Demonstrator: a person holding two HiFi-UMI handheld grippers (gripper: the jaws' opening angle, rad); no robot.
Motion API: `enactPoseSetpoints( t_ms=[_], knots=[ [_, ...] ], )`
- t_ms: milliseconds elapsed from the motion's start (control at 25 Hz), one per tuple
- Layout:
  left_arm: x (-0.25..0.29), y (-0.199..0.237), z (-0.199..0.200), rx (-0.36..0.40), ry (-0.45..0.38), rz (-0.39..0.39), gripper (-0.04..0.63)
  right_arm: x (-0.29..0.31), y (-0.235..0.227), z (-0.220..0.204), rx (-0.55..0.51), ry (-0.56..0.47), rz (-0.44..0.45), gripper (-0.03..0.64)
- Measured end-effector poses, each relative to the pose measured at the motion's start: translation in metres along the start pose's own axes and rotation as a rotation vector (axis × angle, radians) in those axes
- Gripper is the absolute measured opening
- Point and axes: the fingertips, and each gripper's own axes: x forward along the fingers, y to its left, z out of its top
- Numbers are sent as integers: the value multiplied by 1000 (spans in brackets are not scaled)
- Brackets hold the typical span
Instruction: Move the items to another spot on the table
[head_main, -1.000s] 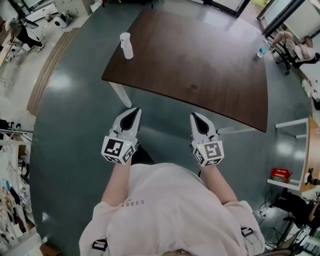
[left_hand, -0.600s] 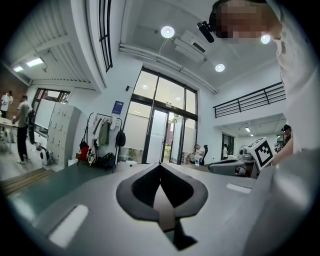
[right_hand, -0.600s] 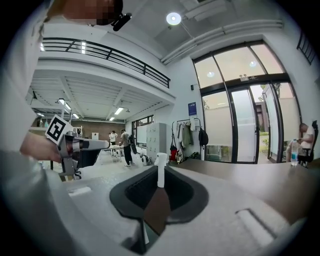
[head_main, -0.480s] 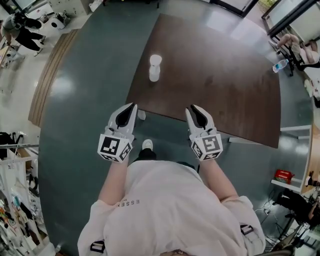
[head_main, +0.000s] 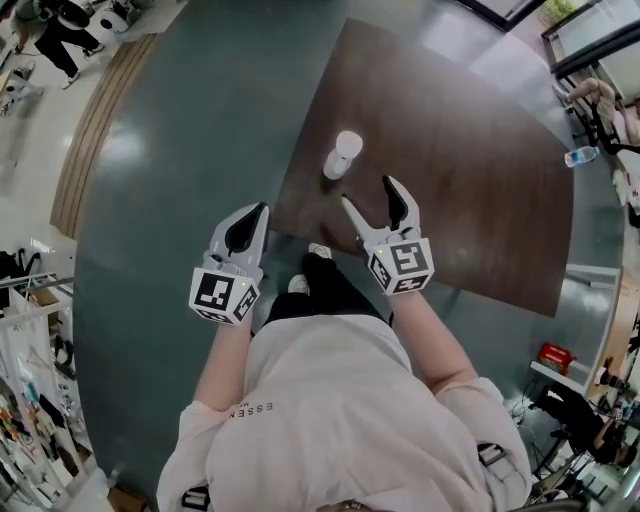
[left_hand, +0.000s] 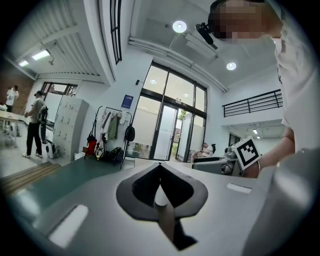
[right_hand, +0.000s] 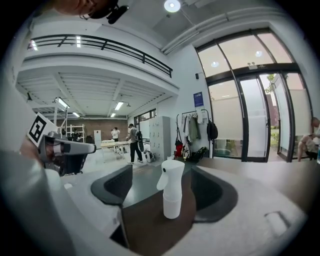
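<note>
Right gripper (head_main: 368, 195) opens empty above table (head_main: 470, 180).

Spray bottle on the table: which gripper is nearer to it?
Right. The right gripper, jaws opening with nothing between them, sits just short of the spray bottle. The left gripper, jaws together, hangs over the floor, off the table, farther away.

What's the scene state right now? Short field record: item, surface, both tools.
item: white spray bottle, upright, near the table's left edge
surface: dark brown table
right tool: jaws opening, aimed at the bottle, which stands ahead of the tips, untouched
left tool: shut, empty, over the floor beside the table
</note>
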Motion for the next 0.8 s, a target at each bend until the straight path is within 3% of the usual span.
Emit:
enactPoseSetpoints(
  t_ms=[160,320,720,760,800],
  knots=[
    [16,20,-11,-18,14,29,15,46,-8,-6,18,19,25,418],
    [33,37,-13,-28,6,57,15,80,-16,-17,25,57,53,445],
    [54,59,-34,-52,32,90,15,121,-13,-26,41,62,147,439],
    [54,61,-35,-55,36,92,15,123,-11,-27,39,67,157,419],
    [54,63,-36,-59,39,94,15,124,-9,-27,41,71,166,356]
  ],
)
